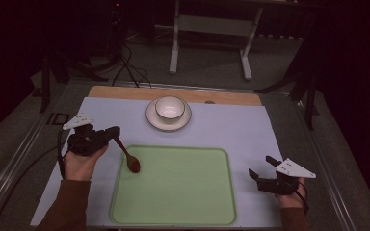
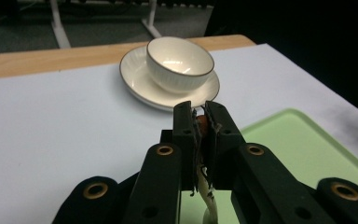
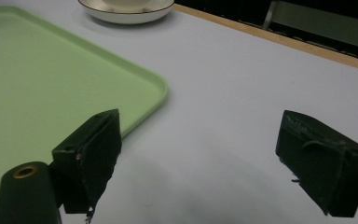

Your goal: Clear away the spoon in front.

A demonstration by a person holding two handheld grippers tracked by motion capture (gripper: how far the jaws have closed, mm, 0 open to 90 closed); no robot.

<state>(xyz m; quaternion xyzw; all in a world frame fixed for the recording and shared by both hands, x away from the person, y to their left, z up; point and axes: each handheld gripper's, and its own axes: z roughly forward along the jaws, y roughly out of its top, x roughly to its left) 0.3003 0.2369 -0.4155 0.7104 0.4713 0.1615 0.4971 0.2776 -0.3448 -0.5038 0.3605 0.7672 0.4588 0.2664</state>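
A brown wooden spoon (image 1: 127, 156) hangs from the left tool (image 1: 110, 133), its handle pinched between the closed jaws and its bowl resting low over the far left corner of the green tray (image 1: 183, 211). In the left gripper view, the left tool (image 2: 201, 122) is clamped tight on the handle, a reddish-brown sliver showing between the pads. The tray lies on the near middle of the pale-covered counter (image 1: 241, 125). Beyond it, at the far middle, a cream bowl (image 1: 169, 108) sits in a matching saucer (image 1: 153, 122), apart from the tray. At the near right, the right tool (image 1: 260, 166) rests just beside the tray's right edge, its jaws spread wide and holding nothing; the right gripper view shows bare counter between them.
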